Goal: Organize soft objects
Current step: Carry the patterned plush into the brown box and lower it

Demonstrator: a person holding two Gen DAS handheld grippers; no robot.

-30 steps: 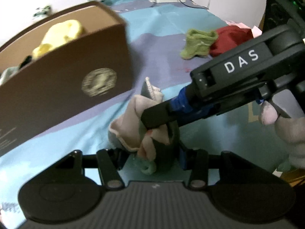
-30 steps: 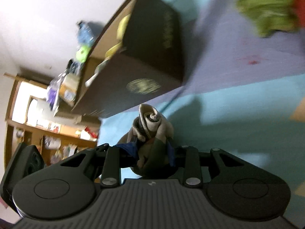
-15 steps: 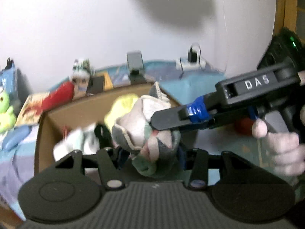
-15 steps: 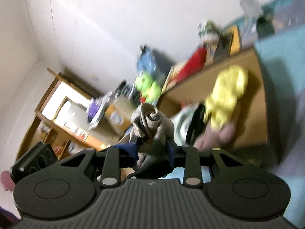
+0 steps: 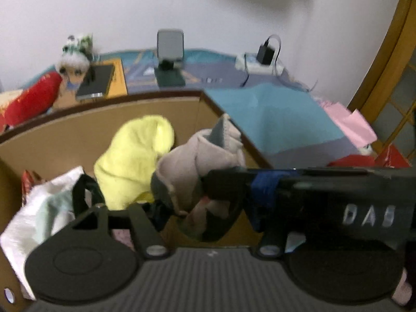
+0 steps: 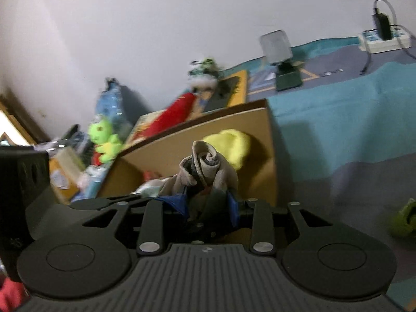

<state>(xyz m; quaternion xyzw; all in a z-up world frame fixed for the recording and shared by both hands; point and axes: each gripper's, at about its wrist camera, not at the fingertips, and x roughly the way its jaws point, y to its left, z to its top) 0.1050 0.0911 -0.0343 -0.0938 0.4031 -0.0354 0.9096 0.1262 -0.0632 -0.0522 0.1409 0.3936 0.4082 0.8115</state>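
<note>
Charger (image 5: 265, 50) in power strip (image 6: 382, 37); green frog toy (image 6: 102, 140).

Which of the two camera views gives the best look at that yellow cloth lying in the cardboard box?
The left wrist view: the yellow cloth fills much of the box, mostly unobstructed. In the right wrist view it appears smaller, partly hidden behind the rolled sock.

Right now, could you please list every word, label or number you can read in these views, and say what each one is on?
"DAS": white letters on the side of the right gripper, seen in the left wrist view.
"LOVE": faint, blurred lettering on the patterned bedspread; uncertain.
The printed cover beside the red plush is too blurred to read.
</note>
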